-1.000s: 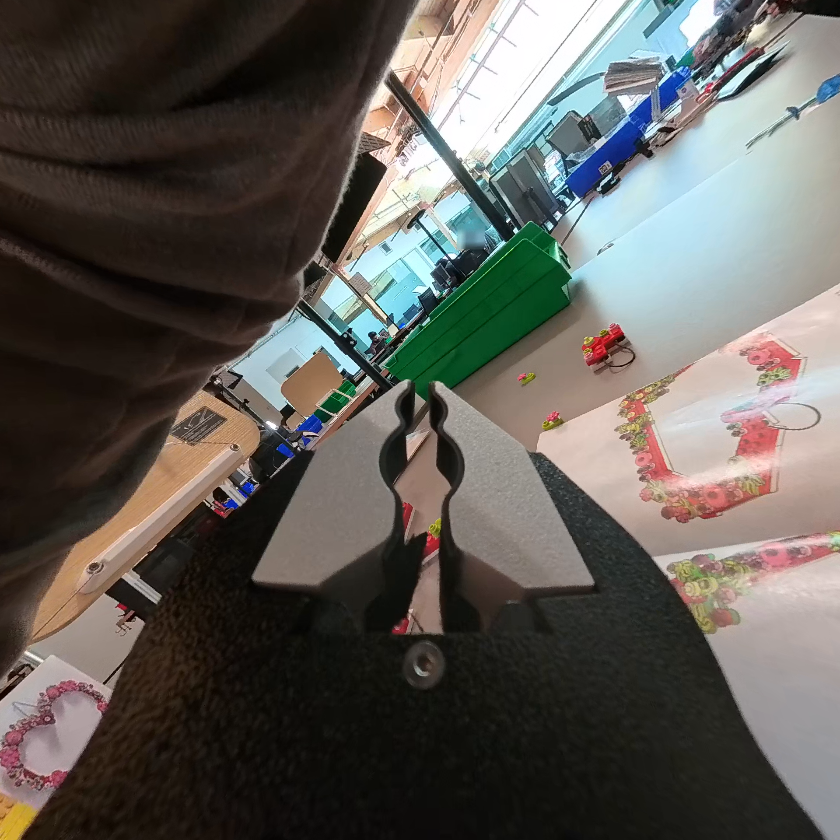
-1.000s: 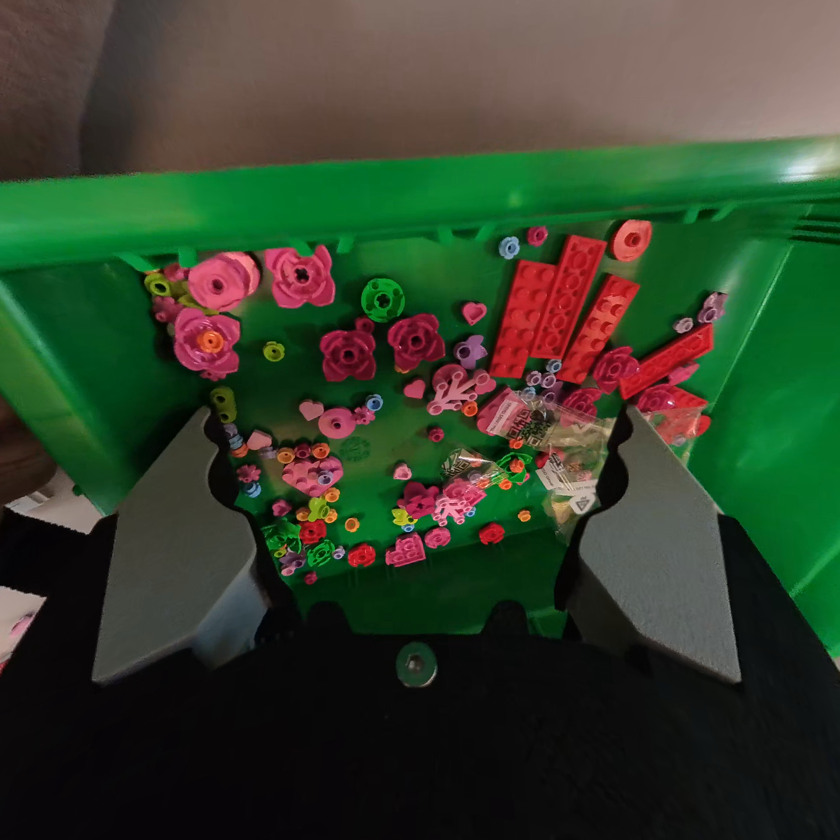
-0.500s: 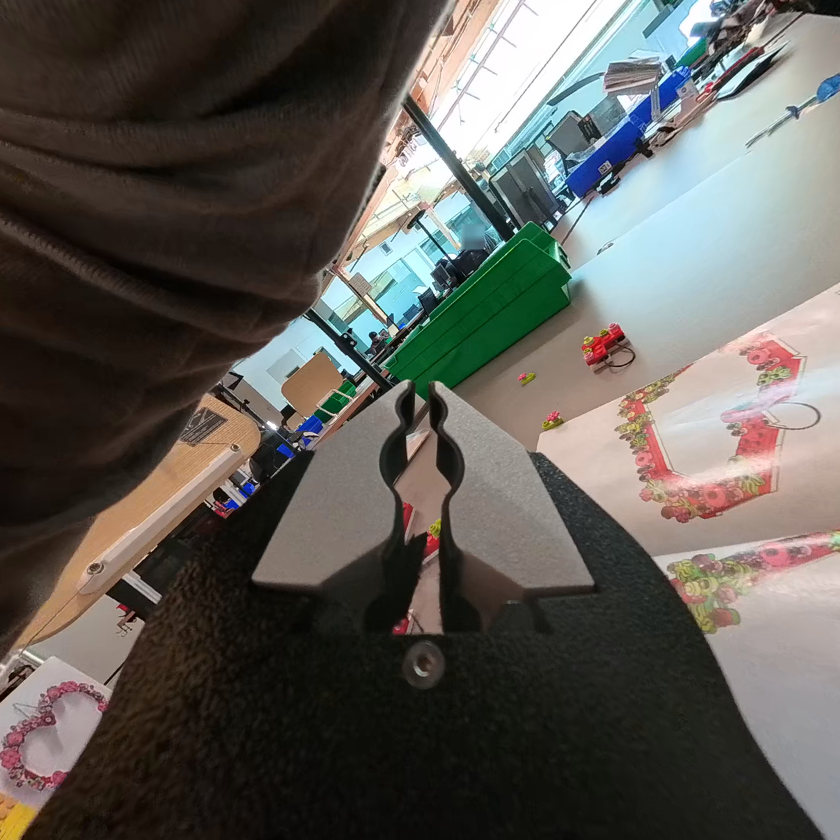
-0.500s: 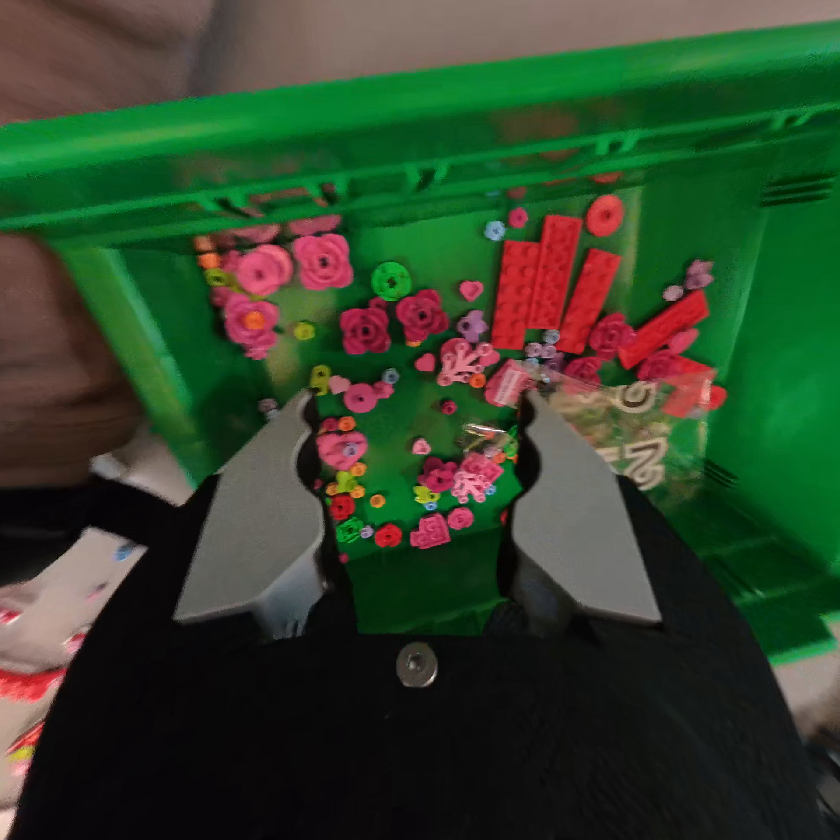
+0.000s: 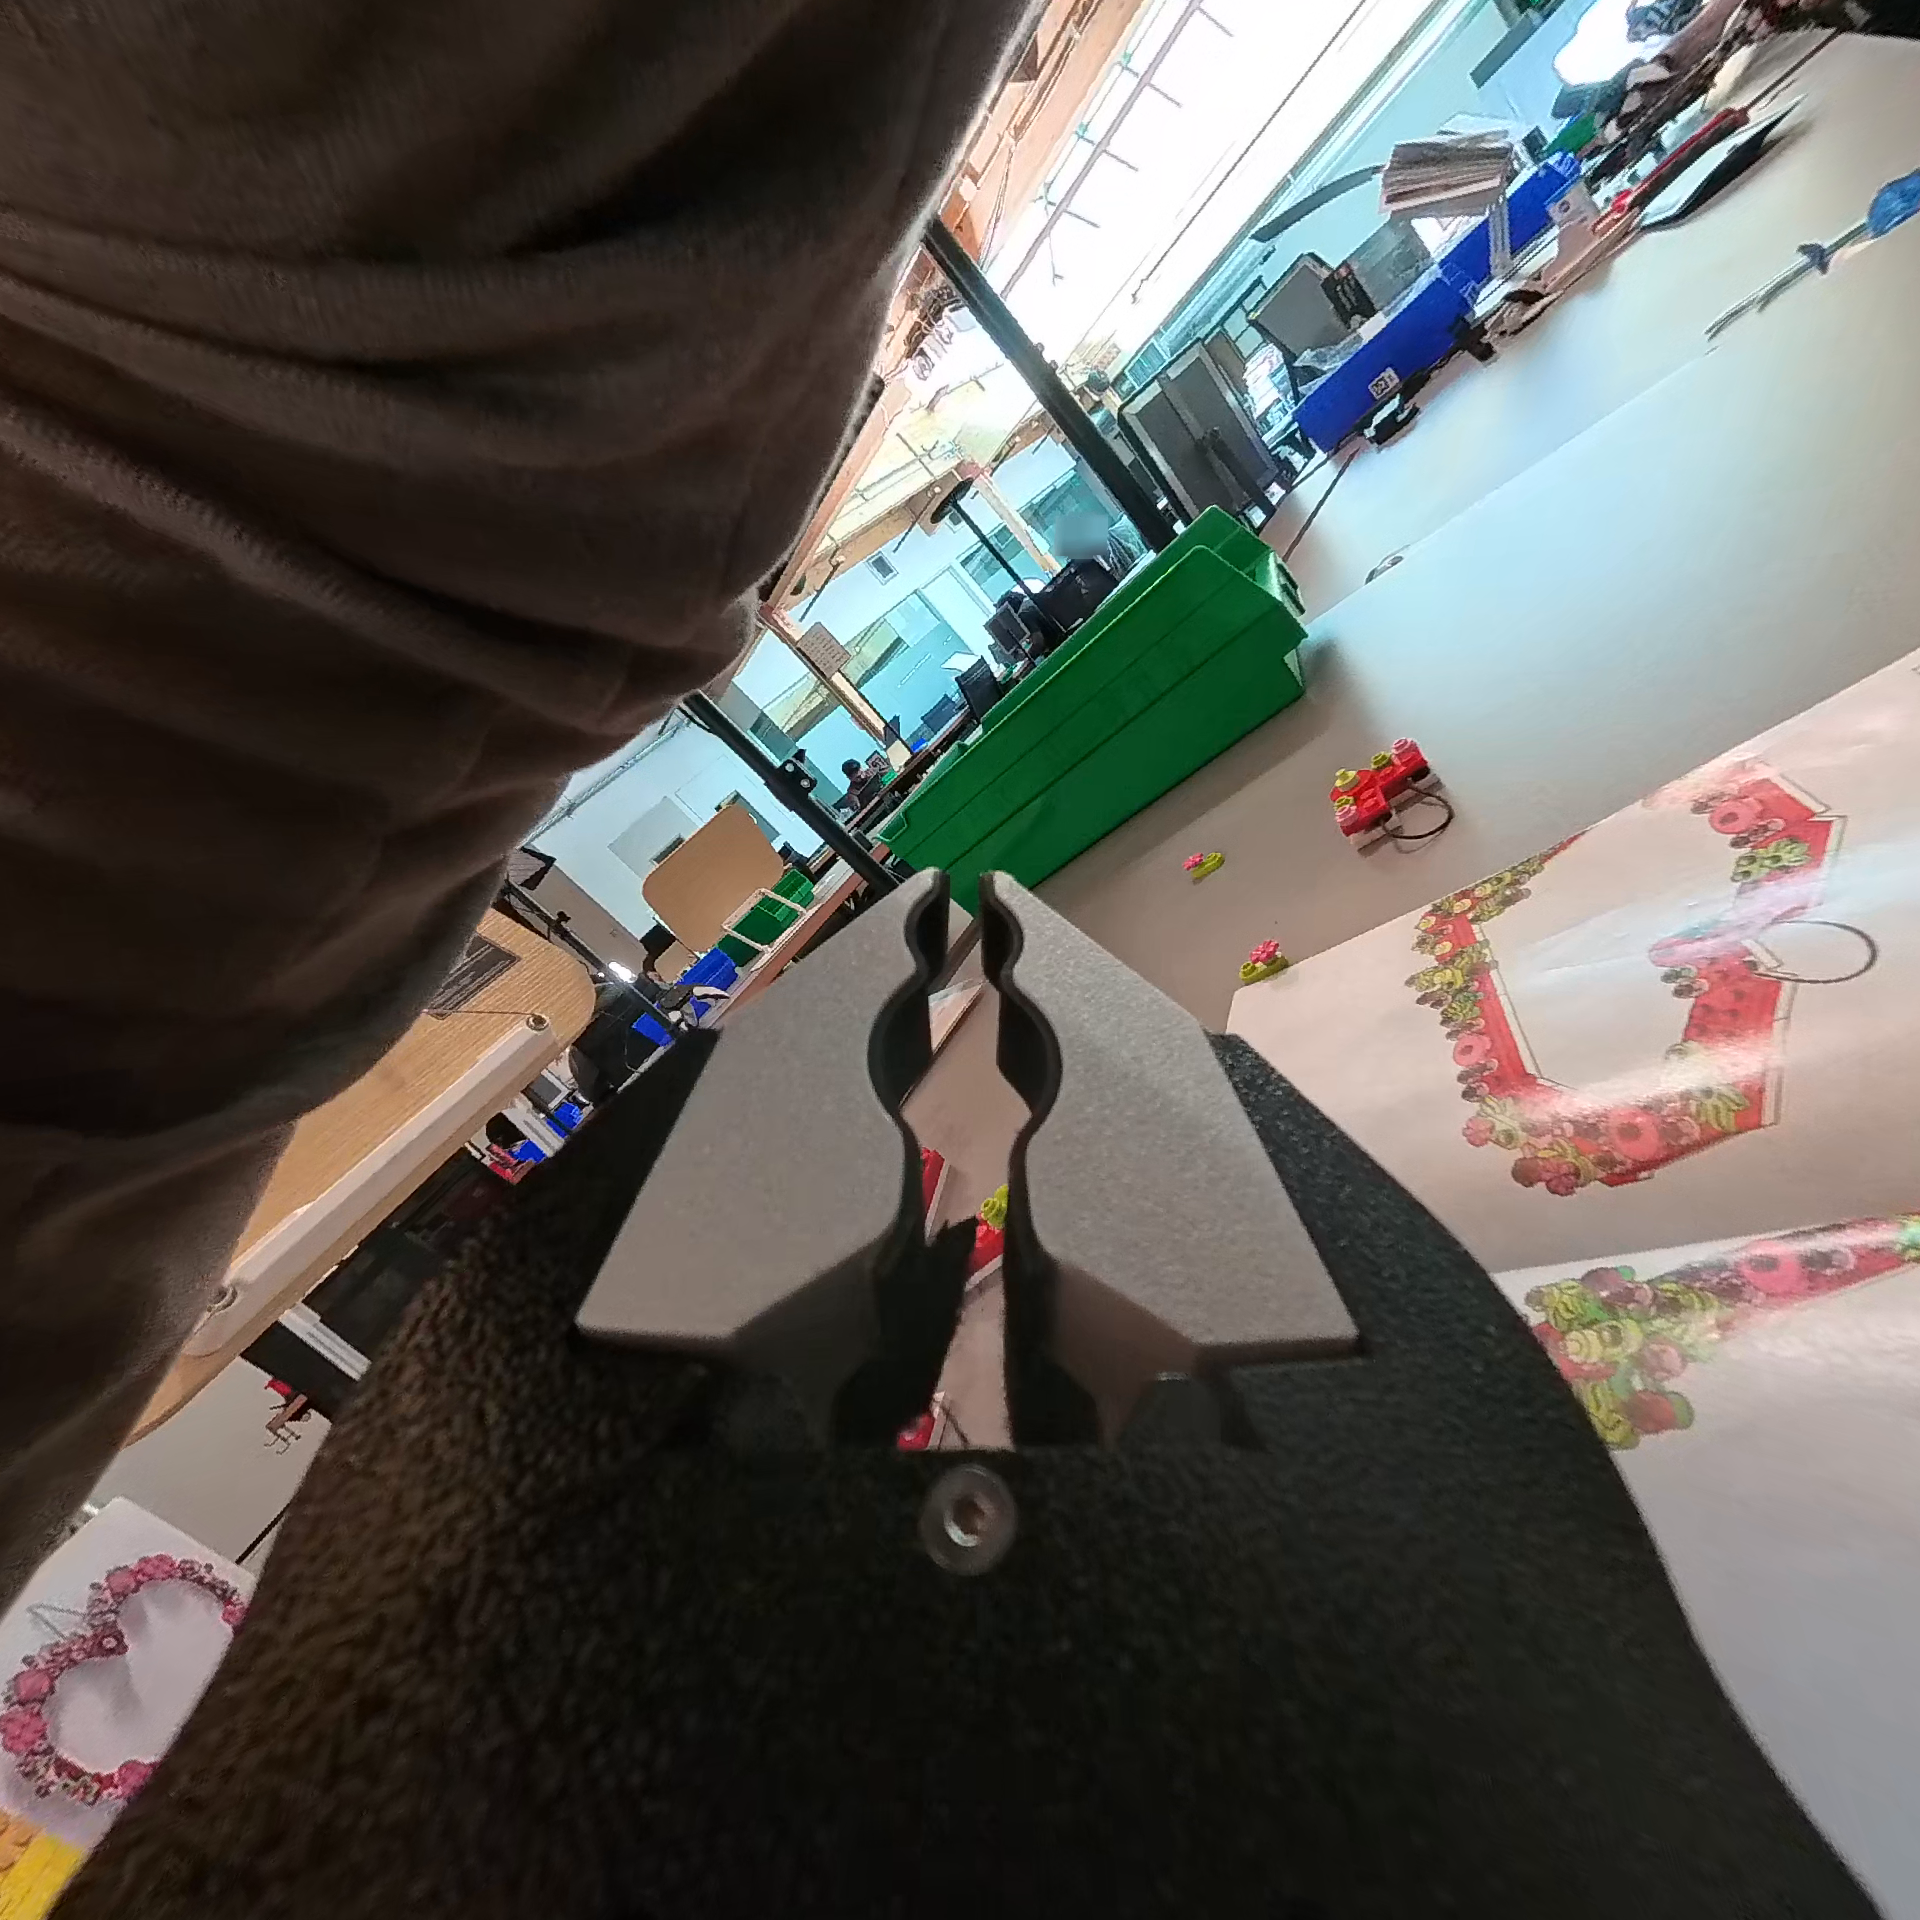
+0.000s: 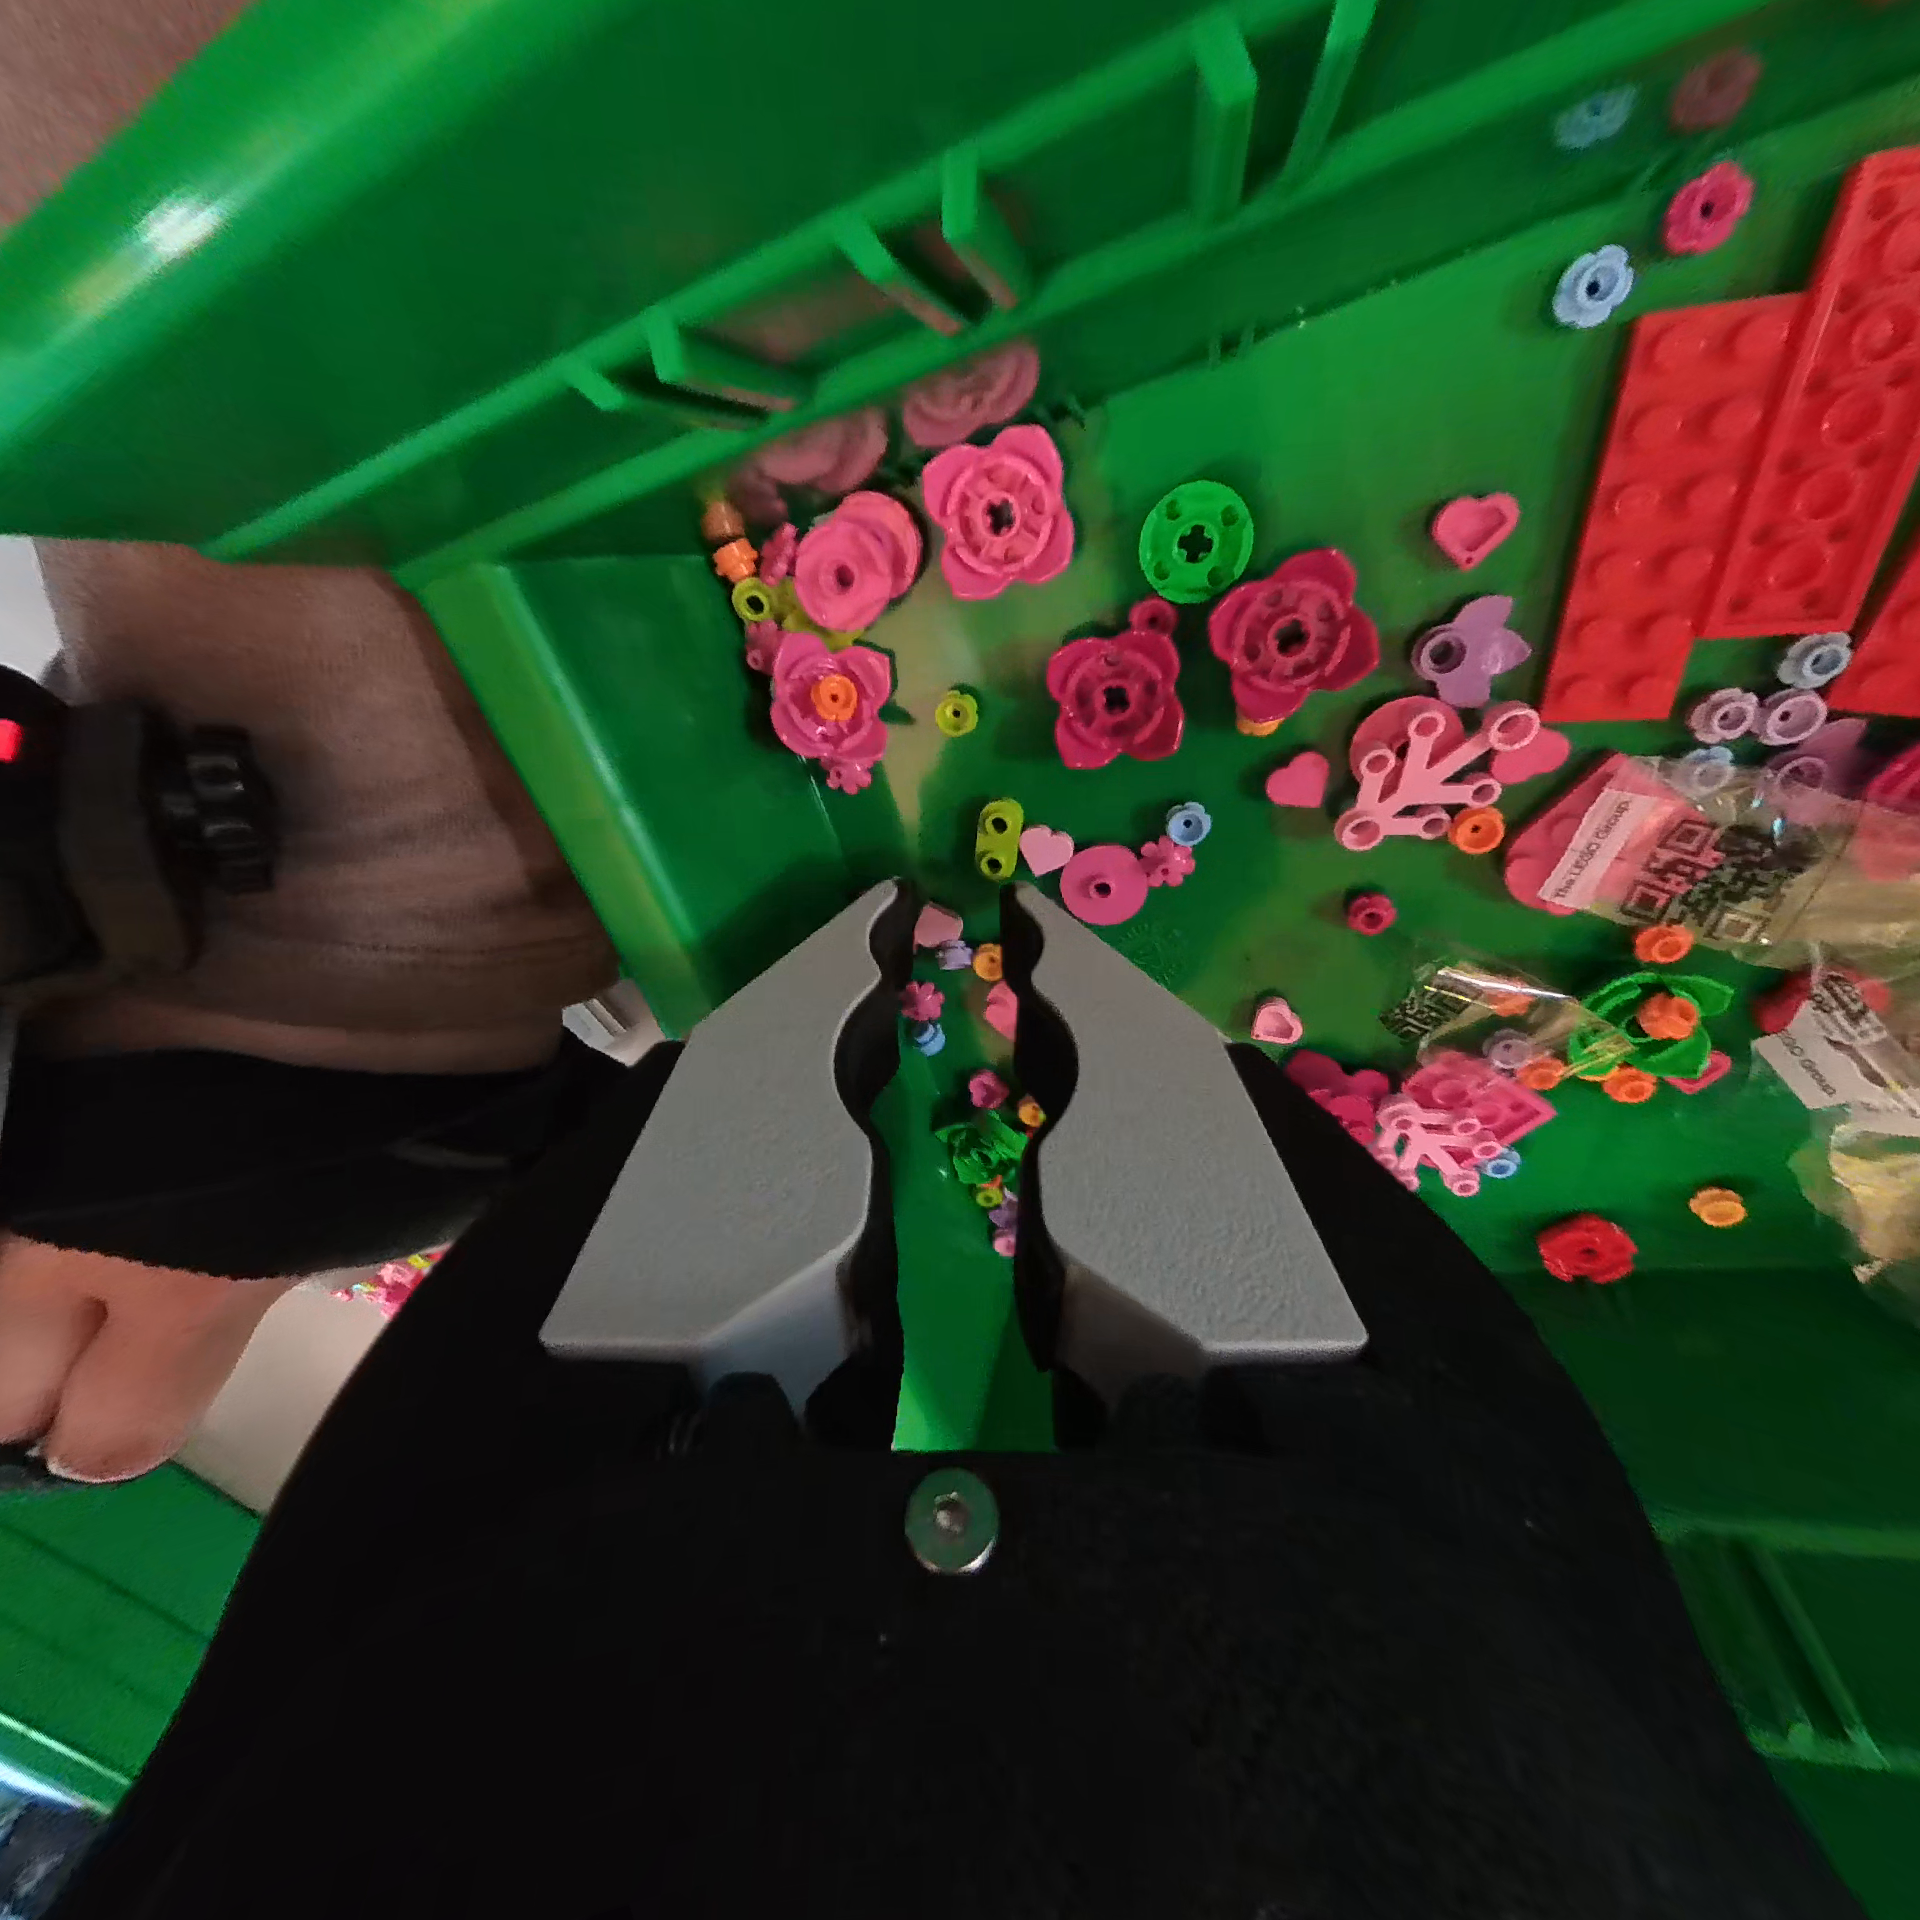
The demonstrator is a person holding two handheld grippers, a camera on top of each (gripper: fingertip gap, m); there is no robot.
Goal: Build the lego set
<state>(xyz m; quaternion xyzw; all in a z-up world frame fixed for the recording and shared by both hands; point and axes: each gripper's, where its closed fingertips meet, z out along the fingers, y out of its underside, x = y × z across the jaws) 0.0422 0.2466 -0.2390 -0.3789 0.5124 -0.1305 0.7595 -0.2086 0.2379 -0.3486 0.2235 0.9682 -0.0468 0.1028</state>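
My right gripper (image 6: 953,899) hangs over the open green bin (image 6: 520,260), jaws drawn in to a narrow gap with nothing seen pinched. Its tips sit above small loose pieces: a pink heart (image 6: 935,925) and a lime two-hole plate (image 6: 1000,836). Pink roses (image 6: 995,509), a green round piece (image 6: 1195,540), red plates (image 6: 1766,468) and clear bags (image 6: 1704,883) lie on the bin floor. My left gripper (image 5: 963,899) is shut and held above the table. A small red assembly (image 5: 1382,795) stands far ahead of it.
Printed sheets with a red flowered frame (image 5: 1662,1039) lie on the table at right. Stacked green bins (image 5: 1122,717) stand beyond. Two small flower pieces (image 5: 1205,862) lie loose. A brown sleeve (image 5: 364,520) fills the upper left. A person's hand (image 6: 83,1351) is left of the bin. The grippers' ends are close to 25 cm from one another. From my right tips it is roughly 6 cm to the green round piece (image 6: 1195,540); from my left, 30 cm.
My right gripper has closed from wide open to a narrow gap and moved down and left into the bin. The left gripper has barely moved.
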